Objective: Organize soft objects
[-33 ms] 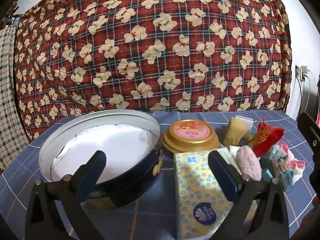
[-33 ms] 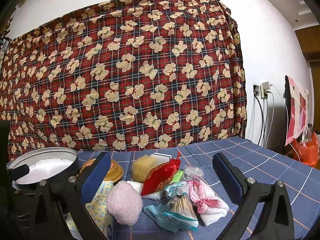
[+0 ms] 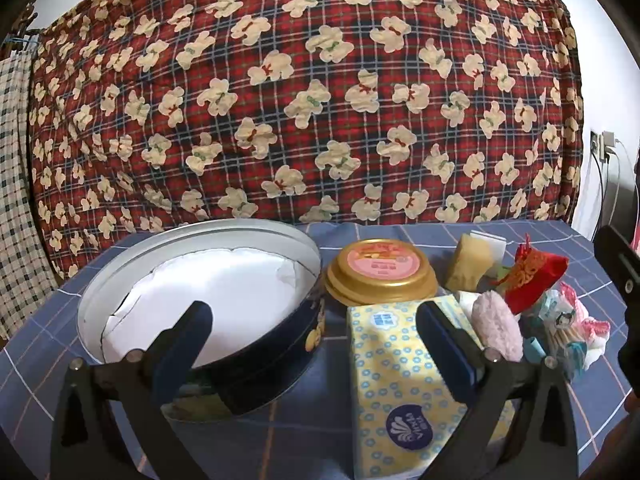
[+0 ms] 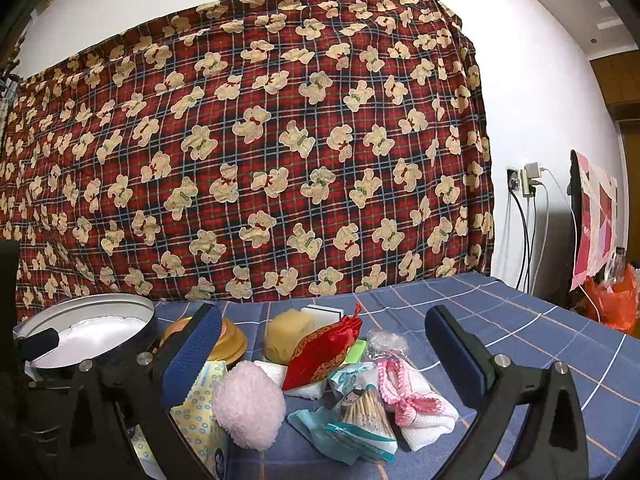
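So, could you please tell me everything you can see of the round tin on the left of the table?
The round tin is a wide, shallow metal container with a dark blue outer wall bearing a small yellow print and a bare silvery rim. It stands upright and open, with no lid on it. Inside lies crumpled white paper lining; nothing else shows in it. It sits on the blue checked tablecloth, left of the gold-lidded tub and the tissue pack. Whether it touches them is unclear.
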A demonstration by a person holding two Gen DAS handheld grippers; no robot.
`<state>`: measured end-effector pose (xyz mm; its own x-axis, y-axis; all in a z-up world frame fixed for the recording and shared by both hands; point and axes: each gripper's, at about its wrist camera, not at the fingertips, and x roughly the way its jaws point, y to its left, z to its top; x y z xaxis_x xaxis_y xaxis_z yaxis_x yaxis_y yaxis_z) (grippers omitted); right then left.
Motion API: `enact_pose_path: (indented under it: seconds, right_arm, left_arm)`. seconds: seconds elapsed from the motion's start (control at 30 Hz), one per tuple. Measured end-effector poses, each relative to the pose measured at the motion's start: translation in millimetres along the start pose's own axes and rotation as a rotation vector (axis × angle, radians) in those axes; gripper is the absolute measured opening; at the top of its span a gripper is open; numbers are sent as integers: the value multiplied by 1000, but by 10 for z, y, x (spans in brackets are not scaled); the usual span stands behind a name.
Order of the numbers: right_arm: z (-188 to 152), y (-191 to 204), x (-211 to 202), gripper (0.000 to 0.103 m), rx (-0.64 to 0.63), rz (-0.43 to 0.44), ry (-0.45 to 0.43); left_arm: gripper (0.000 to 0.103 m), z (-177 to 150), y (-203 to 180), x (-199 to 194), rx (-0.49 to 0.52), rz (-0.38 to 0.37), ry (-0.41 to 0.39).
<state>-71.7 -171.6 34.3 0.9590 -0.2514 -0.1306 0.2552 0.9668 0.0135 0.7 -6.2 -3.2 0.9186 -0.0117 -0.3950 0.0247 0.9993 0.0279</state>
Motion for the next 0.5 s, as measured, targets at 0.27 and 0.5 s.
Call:
enact_pose_path:
  seconds: [0.27,0.5]
  right_arm:
    - [15,-5,-4,103,1,1,3]
    - [-20,9,28,103,1,1,5]
  left_arm:
    - [103,-5,5,-7,1,-2,0]
    - [103,-30,5,0,0,-9,6]
